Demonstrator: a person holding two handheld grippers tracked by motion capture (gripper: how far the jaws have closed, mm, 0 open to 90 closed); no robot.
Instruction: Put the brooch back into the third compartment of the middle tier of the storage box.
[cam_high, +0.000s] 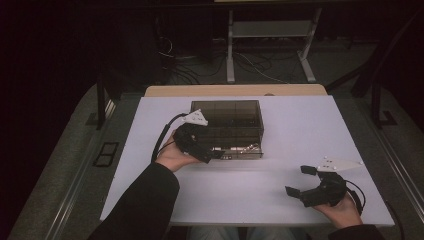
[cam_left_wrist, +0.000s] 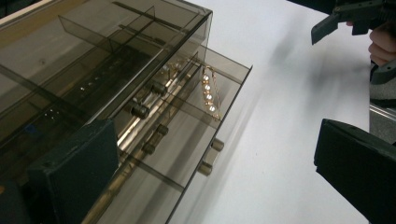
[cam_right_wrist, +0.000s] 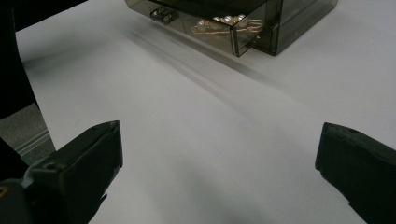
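Drawer (cam_left_wrist: 187, 154) of the smoked acrylic box (cam_high: 227, 120), centre of the high view, stands partly pulled out, a pearl hairpin (cam_left_wrist: 208, 91) lying inside near its front. Left gripper (cam_high: 200, 147), jaws spread, sits at the box's lower-left corner, one jaw over the drawer. Right gripper (cam_high: 305, 182), released and holding nothing, rests at lower right on the white table (cam_high: 300, 125). Good practice is probably a straight pull by the small knobs (cam_left_wrist: 210, 156), with the box kept from sliding.
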